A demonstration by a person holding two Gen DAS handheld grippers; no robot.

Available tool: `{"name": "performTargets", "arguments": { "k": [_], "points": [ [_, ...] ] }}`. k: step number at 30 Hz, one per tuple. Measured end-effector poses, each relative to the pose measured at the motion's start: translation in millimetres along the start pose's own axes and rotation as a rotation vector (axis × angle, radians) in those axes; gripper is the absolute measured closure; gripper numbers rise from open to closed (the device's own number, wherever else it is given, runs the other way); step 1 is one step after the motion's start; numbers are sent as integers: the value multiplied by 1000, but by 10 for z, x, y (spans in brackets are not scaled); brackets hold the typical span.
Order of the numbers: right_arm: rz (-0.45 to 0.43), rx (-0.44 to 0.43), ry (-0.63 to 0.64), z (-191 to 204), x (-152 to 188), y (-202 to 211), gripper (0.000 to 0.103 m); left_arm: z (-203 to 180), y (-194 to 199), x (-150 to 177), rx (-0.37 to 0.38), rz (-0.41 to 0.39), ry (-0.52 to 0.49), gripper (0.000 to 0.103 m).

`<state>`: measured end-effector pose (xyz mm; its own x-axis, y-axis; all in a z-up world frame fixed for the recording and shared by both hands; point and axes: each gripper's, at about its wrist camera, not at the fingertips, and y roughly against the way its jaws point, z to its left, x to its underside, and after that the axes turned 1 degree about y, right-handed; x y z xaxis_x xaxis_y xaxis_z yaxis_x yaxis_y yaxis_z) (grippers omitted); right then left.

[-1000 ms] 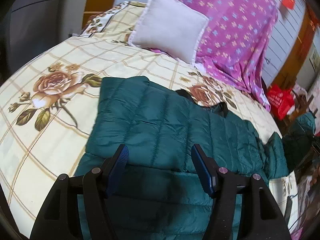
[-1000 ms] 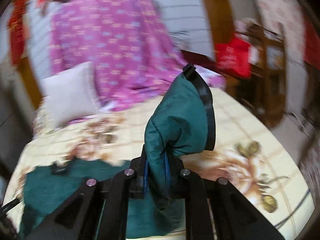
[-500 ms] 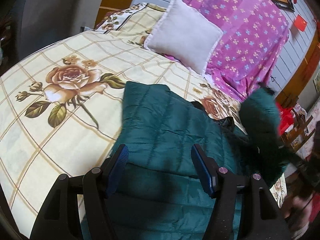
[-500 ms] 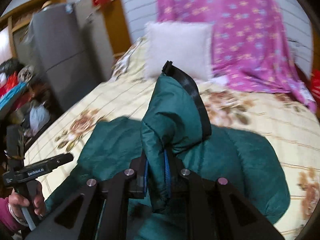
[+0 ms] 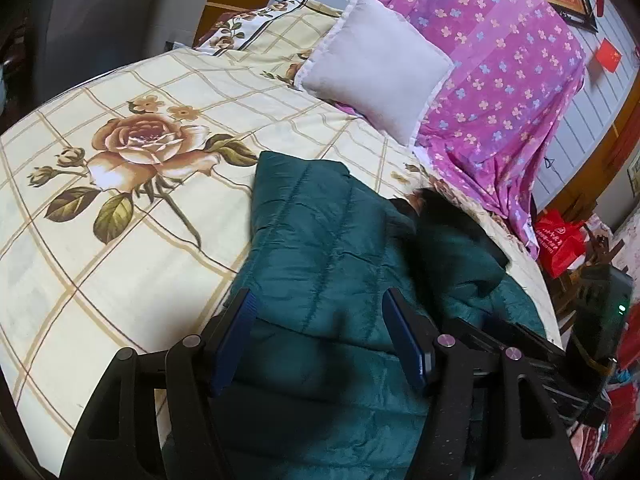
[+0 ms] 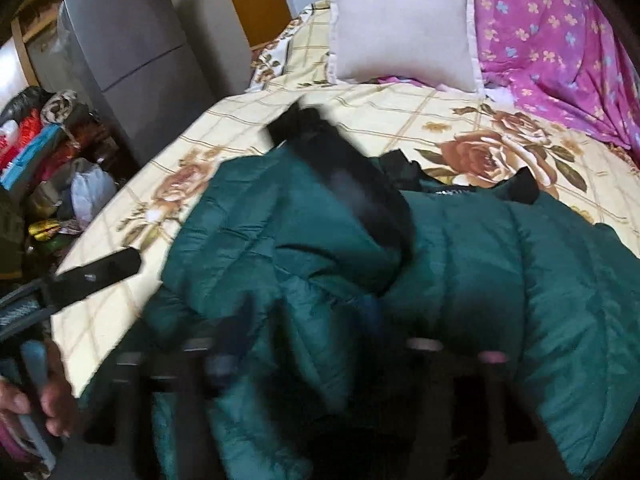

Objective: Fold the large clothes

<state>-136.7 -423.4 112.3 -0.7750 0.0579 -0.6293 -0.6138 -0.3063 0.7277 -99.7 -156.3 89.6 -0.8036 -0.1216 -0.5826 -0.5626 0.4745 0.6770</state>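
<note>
1. Left wrist view: green quilted jacket (image 5: 320, 248) lies on the bed (image 5: 120, 240), near side, right of the rose print; white pillow (image 5: 376, 68) at the far end.
2. Left tool (image 5: 316, 340) hovers over the jacket's near edge, its fingers apart, nothing clamped.
3. Right wrist view, blurred: right tool (image 6: 304, 340) has just been opening; the sleeve (image 6: 320, 216) with its black cuff is draped across the jacket body, and cloth is still between the fingers, apparently unpressed.
4. Step, judged: sleeve fold-in, at the release.
5. Next likely needs the right tool drawn clear without dragging the sleeve, then a grip on the jacket's edge for the next fold.
</note>
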Motion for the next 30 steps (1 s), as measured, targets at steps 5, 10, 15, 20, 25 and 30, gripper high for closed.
{"name": "performTargets", "arguments": {
  "k": [5,10,15,20,25,30],
  "points": [
    [-33,-4,22,71,21,249,22,-27,45,-1,28,1,17,56],
    [-63,-5,-11,-26,84,563,22,-73,30,8,29,14,25,56],
    [-88,51,-1,-156,246,879,21,-173,-40,61,0,16,-2,56],
    [-84,109,-22,-397,419,1091,20,-284,-134,103,-23,26,-35,56],
    [-97,122,-84,-663,561,1295,20,-418,-258,126,-43,37,-78,56],
    [-121,151,-116,-848,678,1523,20,-512,-435,119,-41,69,-92,56]
  ]
}}
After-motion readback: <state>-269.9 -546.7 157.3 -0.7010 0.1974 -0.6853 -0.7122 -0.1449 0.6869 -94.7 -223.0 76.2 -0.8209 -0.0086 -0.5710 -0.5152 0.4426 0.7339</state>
